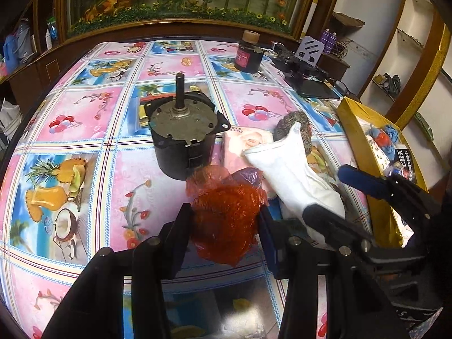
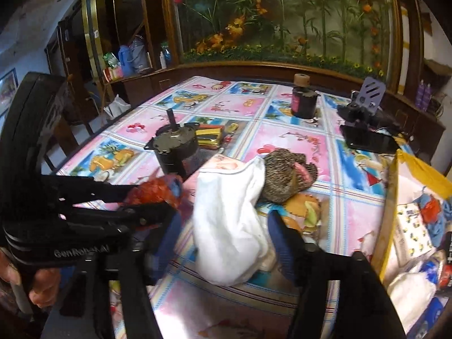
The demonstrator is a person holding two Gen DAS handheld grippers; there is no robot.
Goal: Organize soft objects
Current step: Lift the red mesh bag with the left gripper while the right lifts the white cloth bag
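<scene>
A crumpled red plastic bag sits pinched between the two fingers of my left gripper, just above the tablecloth; the right wrist view shows the same grip. A white sock lies on the table between the spread fingers of my right gripper, with a gap on the left side. In the left wrist view the right gripper straddles the white sock's near end. The sock's far end rests on a grey knitted piece.
A black motor with a shaft stands mid-table, a pink pack beside it. A gold box holding cloth items lies at the right edge. Farther back are a dark jar and a phone stand. A hand holds the left gripper.
</scene>
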